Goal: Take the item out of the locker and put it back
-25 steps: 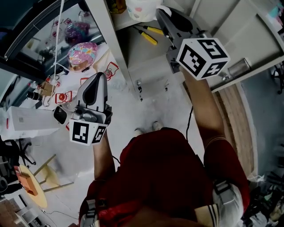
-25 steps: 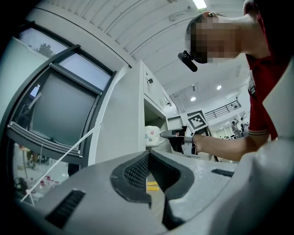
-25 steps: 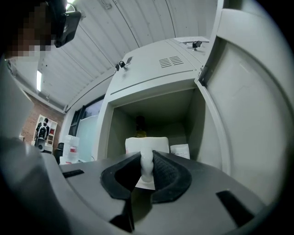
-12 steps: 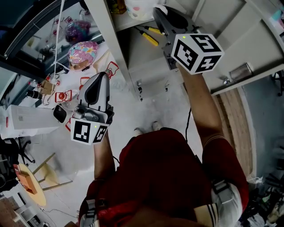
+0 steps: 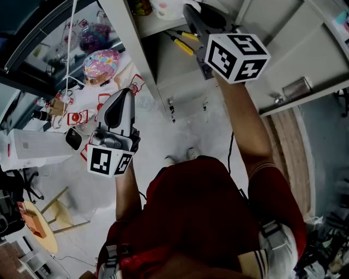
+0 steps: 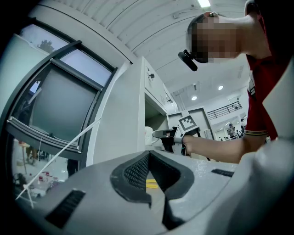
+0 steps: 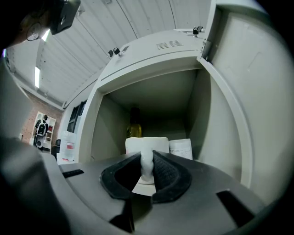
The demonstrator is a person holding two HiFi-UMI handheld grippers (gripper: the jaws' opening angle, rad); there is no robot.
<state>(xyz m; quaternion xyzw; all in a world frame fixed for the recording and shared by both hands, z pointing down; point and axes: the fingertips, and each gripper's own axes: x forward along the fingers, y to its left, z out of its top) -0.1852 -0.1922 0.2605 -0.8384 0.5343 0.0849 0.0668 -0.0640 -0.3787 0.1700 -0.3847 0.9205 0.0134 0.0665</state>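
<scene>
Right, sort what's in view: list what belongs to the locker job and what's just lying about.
Job: white mug; right gripper, clamped on its handle; open locker.
Lying about: bottle and white box behind the mug; yellow-handled tools in the compartment below; left gripper, idle.

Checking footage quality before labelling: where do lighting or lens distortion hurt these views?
Right gripper view: fisheye bends the locker walls; its back is shadowed, so the bottle reads dark, though the mug handle in the right gripper is sharp. Left gripper view: the window frame curves, ceiling lights glare. Head view: dim, with dark corners.
</scene>
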